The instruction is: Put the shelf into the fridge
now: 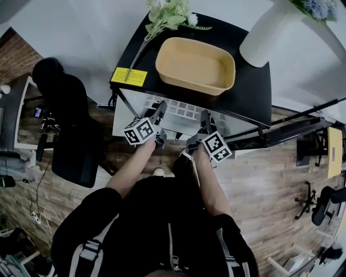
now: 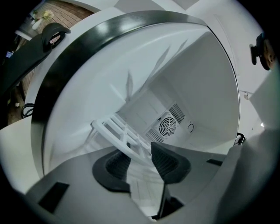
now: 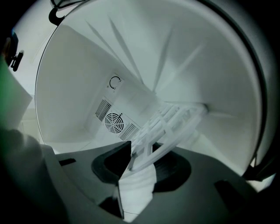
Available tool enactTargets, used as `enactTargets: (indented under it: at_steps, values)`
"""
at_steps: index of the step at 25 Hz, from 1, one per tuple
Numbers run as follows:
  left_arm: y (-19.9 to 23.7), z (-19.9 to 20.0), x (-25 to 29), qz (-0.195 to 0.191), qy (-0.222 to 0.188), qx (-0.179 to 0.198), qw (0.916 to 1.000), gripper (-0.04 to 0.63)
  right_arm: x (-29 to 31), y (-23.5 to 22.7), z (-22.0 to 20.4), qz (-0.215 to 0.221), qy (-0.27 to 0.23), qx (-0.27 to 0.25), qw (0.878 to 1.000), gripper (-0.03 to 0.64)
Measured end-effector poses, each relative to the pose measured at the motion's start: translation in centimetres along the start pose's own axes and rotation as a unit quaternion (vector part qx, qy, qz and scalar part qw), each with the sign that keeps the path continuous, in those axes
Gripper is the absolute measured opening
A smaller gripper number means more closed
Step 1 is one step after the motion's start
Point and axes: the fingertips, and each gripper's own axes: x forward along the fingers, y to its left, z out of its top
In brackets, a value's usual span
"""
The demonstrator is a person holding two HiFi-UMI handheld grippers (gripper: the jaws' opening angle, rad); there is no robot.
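The white slatted shelf sticks out of the open mini fridge, under its black top. My left gripper and right gripper reach in side by side, each at the shelf's front edge. In the left gripper view, the shelf has its rail running between the dark pads of the left gripper. In the right gripper view, the shelf lies tilted between the jaws of the right gripper. Both views face the white fridge interior, with a round fan vent on its back wall.
A tan tray, green and white flowers and a white vase sit on the fridge top. A yellow label is at its front left corner. A black chair stands to the left, on wood flooring.
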Motion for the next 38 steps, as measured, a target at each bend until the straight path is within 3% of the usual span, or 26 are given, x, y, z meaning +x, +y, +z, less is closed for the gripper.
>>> enactTargets:
  at_steps: [7, 12, 16, 19, 25, 30, 34, 38]
  values:
    - [-0.6, -0.6, -2.0, -0.013, 0.020, 0.008, 0.9997, 0.165, -2.6, 0.3, -1.1, 0.004, 0.008, -0.009, 1.000, 0.150]
    - [-1.5, -1.4, -4.7, -0.023, 0.039, 0.093, 0.9947, 0.155, -5.1, 0.5, -1.7, -0.003, 0.015, -0.070, 0.997, 0.092]
    - [-2.0, -1.1, -6.7, -0.024, 0.045, 0.166, 0.9847, 0.074, -7.1, 0.7, -1.7, -0.011, 0.013, -0.116, 0.993, 0.013]
    - [-2.6, -0.8, -8.0, -0.032, 0.051, 0.213, 0.9751, 0.051, -8.4, 1.3, -1.7, -0.006, 0.016, -0.156, 0.988, 0.008]
    - [-4.3, 0.6, -10.5, -0.043, 0.051, 0.313, 0.9474, 0.043, -10.9, 3.5, -1.8, 0.015, 0.025, -0.279, 0.960, 0.008]
    - [-4.9, 1.4, -12.2, -0.051, 0.049, 0.345, 0.9358, 0.042, -12.4, 4.3, -2.3, 0.033, 0.029, -0.317, 0.947, 0.008]
    - [-5.5, 0.9, -13.0, -0.057, 0.055, 0.388, 0.9183, 0.041, -13.1, 4.6, -2.6, 0.035, 0.030, -0.317, 0.947, 0.008]
    - [-6.0, 0.3, -13.5, -0.064, 0.061, 0.386, 0.9182, 0.041, -13.7, 4.6, -3.1, 0.034, 0.029, -0.316, 0.948, 0.008]
